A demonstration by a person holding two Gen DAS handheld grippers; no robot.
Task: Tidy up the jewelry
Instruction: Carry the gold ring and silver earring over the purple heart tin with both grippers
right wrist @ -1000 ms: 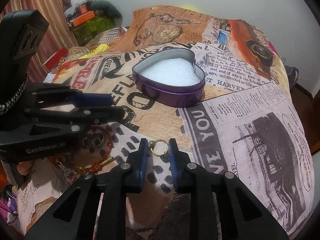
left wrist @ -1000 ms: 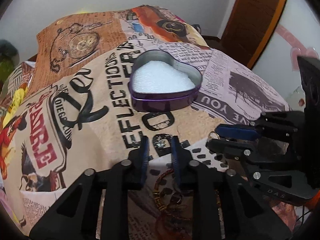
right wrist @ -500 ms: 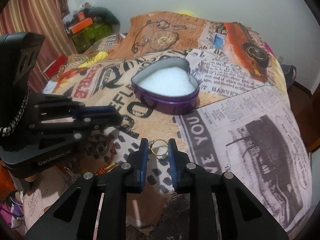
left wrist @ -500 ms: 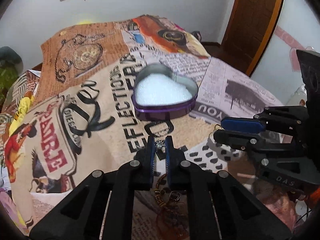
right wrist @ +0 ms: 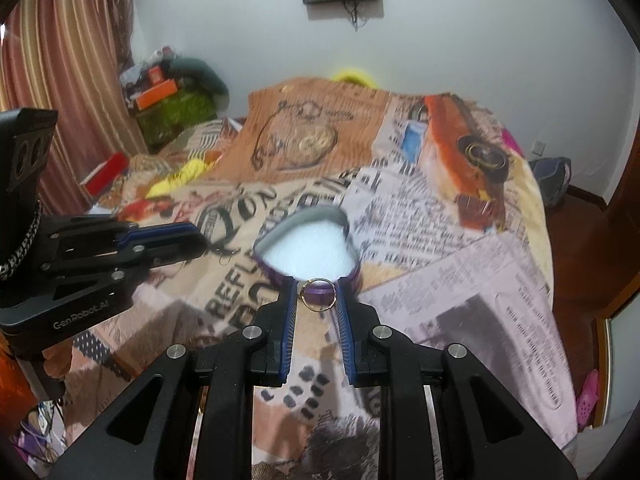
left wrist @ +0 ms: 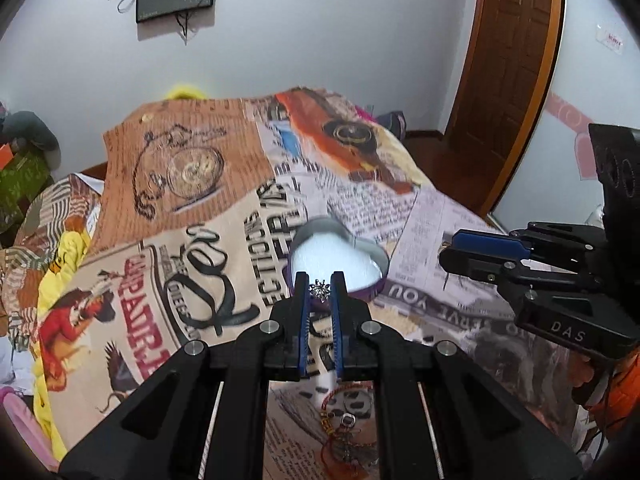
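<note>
A purple heart-shaped tin [left wrist: 338,258] with a white lining is set on a bed [left wrist: 424,216] covered in newspaper-print fabric. Nearer the camera than the tin, a small silver star-shaped piece [left wrist: 320,289] is pinched in the nearly closed left tongs [left wrist: 320,288], and a thin gold ring [right wrist: 318,294] is clamped across the narrowly parted right tongs [right wrist: 317,294]. A red beaded bracelet [left wrist: 346,420] is seen lying on the bed well short of the tin, below the left tongs.
</note>
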